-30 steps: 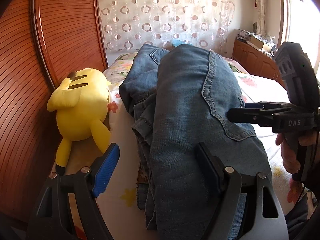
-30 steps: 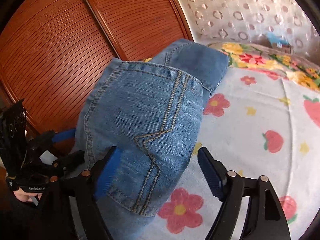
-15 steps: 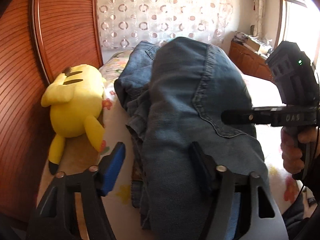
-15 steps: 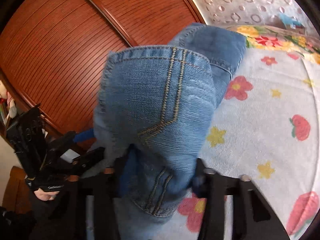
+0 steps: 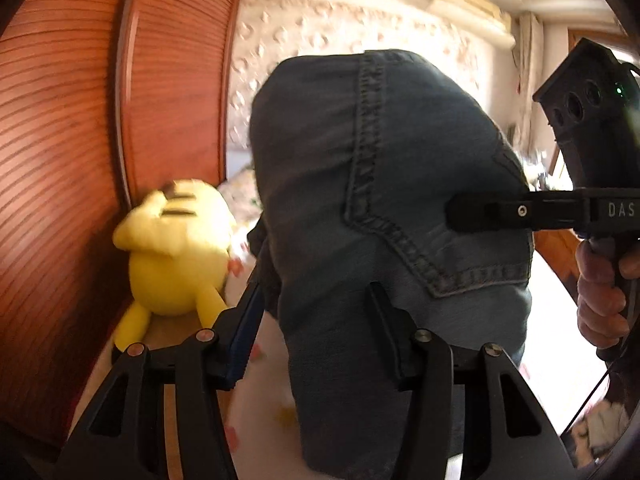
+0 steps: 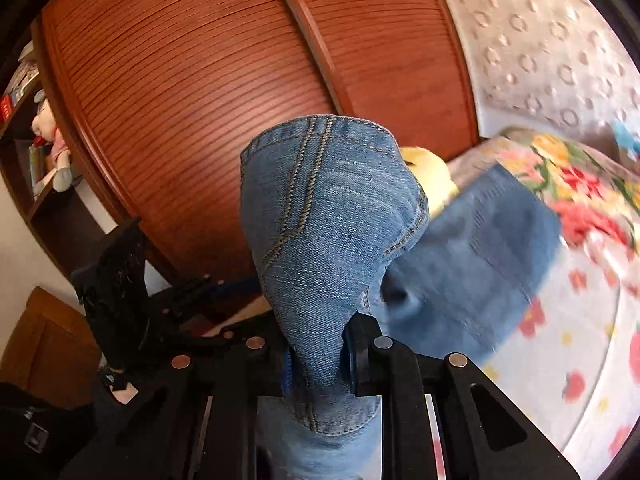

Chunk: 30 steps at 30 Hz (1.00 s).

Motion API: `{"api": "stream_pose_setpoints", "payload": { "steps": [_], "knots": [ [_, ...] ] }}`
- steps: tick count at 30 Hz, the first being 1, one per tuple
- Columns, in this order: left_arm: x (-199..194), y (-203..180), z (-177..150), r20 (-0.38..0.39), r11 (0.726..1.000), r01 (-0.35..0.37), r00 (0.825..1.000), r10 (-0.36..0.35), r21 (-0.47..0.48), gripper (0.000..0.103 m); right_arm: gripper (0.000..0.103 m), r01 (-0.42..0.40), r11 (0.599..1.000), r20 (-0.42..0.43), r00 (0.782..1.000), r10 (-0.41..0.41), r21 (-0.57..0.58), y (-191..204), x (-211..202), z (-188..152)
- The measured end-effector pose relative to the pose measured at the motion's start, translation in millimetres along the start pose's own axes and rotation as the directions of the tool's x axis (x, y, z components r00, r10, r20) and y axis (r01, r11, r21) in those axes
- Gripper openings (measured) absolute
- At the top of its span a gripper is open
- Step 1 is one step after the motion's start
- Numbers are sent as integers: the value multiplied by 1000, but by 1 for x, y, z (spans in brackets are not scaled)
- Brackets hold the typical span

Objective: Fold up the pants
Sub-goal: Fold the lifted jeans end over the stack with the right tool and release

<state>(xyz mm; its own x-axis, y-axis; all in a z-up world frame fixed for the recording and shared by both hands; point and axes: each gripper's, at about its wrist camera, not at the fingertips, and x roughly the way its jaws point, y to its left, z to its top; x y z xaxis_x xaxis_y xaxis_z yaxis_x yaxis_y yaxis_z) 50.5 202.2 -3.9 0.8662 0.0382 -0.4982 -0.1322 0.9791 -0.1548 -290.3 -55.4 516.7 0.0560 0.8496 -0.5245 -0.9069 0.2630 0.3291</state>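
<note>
Jeans up off the bed, mid-fold

Our right gripper [image 6: 320, 360] and left gripper [image 5: 316, 332] both have jaws pinched on the jeans [image 6: 324, 232], lifting them above the bed [image 6: 568, 344] so they fold over.

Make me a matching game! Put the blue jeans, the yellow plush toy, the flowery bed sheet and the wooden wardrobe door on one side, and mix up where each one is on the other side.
Things:
1. blue denim jeans
2. yellow plush toy
3. flowery white bed sheet
4. reddish slatted wooden wardrobe door

Where:
A. spread over the bed
B. standing upright behind everything
C. pinched in the right tongs
D. sitting against the wood, beside the jeans

Pairs: 1-C, 2-D, 3-A, 4-B
</note>
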Motion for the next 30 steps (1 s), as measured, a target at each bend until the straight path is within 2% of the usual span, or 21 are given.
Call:
{"api": "stream_pose_setpoints", "payload": {
  "steps": [4, 6, 8, 11, 13, 14, 16, 17, 19, 21, 22, 24, 25, 28, 30],
  "knots": [
    [-14, 15, 35, 74, 999, -34, 997, 36, -20, 54, 19, -27, 996, 32, 999, 30, -85, 13, 2, 51],
    [-15, 24, 59, 113, 998, -49, 992, 52, -29, 54, 19, -32, 995, 73, 997, 39, -90, 5, 1, 70],
    [-7, 27, 79, 125, 998, -61, 990, 63, -18, 54, 19, -48, 998, 118, 992, 53, -44, -17, 2, 84],
    [22, 25, 97, 94, 997, -70, 993, 68, 18, 54, 20, -18, 998, 171, 985, 8, 60, -77, 16, 85],
    [51, 21, 98, 49, 997, -69, 997, 67, 43, 54, 22, 25, 986, 126, 991, -47, 168, -132, 37, 69],
    [66, 21, 95, 17, 997, -62, 998, 61, 52, 54, 22, 80, 975, 76, 992, -97, 208, -160, 52, 56],
    [104, 14, 83, -70, 997, -35, 997, 40, 72, 54, 22, 211, 944, -46, 977, -206, 252, -206, 79, 25],
    [124, 9, 74, -120, 996, -29, 992, 39, 81, 54, 22, 252, 926, -83, 968, -239, 282, -229, 85, 12],
    [145, 1, 59, -176, 996, -13, 984, 30, 93, 54, 24, 177, 917, -40, 984, -175, 357, -263, 81, 0],
    [159, -7, 48, -206, 995, -5, 978, 25, 98, 54, 27, 150, 923, -44, 989, -144, 355, -274, 78, -1],
    [162, -9, 45, -213, 995, 3, 977, 18, 100, 54, 33, 146, 930, -62, 989, -133, 338, -274, 79, -1],
    [166, -13, 40, -222, 994, 0, 975, 25, 111, 54, 45, 179, 933, -76, 984, -164, 311, -281, 78, 9],
    [167, -15, 41, -224, 993, -5, 974, 31, 115, 54, 47, 197, 932, -74, 980, -183, 305, -288, 76, 21],
    [173, -8, 39, -229, 993, -9, 973, 36, 117, 54, 47, 233, 930, -25, 971, -236, 285, -287, 56, 26],
    [172, -8, 38, -233, 993, -11, 972, 38, 118, 54, 47, 230, 927, -1, 971, -241, 295, -279, 46, 25]
  ]
}}
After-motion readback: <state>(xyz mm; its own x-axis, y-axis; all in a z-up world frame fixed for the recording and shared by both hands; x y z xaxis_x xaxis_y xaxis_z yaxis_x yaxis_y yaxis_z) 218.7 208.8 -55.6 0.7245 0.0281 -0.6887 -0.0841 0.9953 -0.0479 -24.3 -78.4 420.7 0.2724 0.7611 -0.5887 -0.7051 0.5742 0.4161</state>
